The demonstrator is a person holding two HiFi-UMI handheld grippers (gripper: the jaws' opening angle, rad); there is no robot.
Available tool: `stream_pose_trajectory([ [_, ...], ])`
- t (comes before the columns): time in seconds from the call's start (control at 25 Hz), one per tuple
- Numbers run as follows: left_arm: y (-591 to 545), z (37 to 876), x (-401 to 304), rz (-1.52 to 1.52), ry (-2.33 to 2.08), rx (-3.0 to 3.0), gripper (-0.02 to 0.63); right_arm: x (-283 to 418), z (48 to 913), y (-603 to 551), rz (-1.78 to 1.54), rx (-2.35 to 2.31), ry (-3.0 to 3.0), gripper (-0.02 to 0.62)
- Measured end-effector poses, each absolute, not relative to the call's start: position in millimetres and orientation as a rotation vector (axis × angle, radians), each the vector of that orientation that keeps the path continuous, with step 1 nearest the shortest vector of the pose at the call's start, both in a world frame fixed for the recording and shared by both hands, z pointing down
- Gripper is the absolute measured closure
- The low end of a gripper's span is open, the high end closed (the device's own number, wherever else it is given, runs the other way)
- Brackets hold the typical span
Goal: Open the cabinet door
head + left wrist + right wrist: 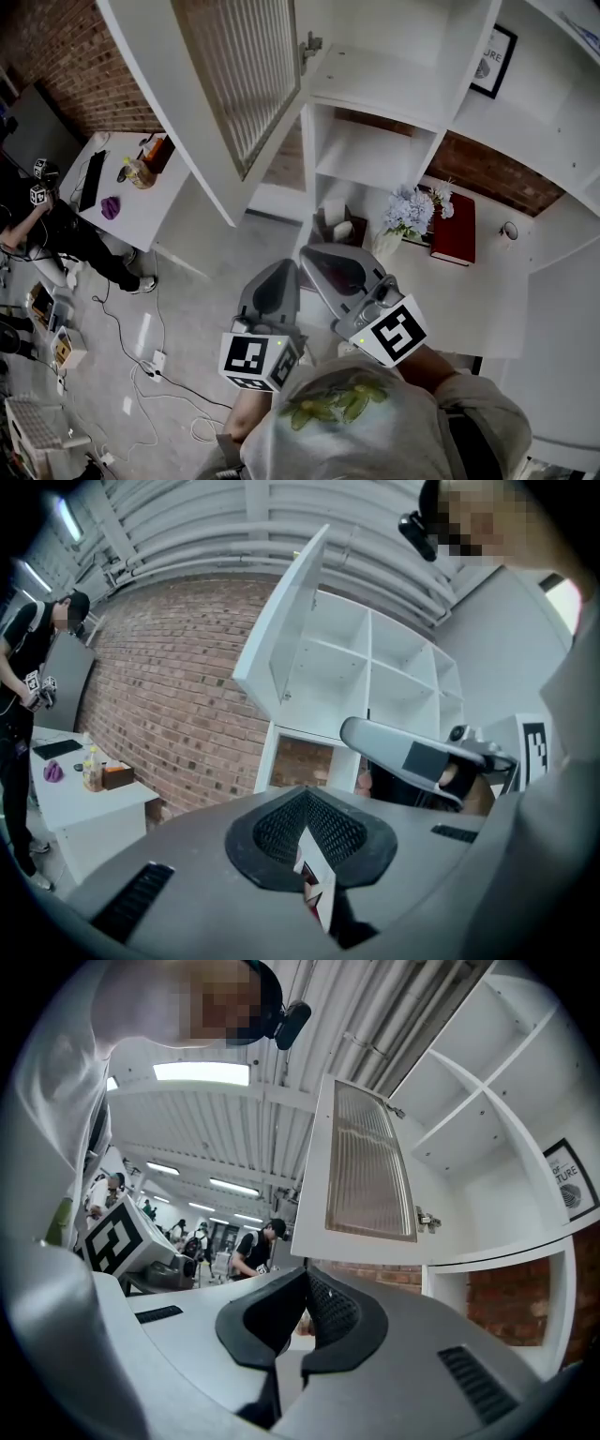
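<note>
Door (239,84) of the cabinet (394,80), a white frame round a ribbed pane, already stands swung wide, hanging by its hinge (309,44) from the left edge of the upper compartment and jutting out into the room. The compartment behind it is laid open and looks bare. The task seems as good as done.

Both tools sit low by the person's chest, well apart from the door. The left gripper (305,803) has its jaws pressed together with nothing held. The right gripper (304,1283) is likewise closed tight on nothing.

The risk now lies in the door itself. It sticks out at about head height, so a lifted gripper or a step forward could knock its free corner. A knock could strain the hinge or send the door back towards the cabinet. Nothing holds it, so a sprung hinge might also pull it shut again.
</note>
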State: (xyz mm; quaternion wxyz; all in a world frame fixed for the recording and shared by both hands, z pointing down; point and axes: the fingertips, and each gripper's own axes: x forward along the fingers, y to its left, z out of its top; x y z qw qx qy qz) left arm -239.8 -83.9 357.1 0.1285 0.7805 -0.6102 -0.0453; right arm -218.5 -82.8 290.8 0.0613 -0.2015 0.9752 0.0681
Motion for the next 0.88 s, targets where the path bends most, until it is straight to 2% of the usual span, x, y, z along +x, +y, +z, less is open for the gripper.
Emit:
stream_pose_trajectory([
  [0.88,-109.7,353.7,-203.2,-0.123,-1.669,2.385,0.598,-183.4,299.8,-111.1,0.202,-0.819,2.94,0.574],
])
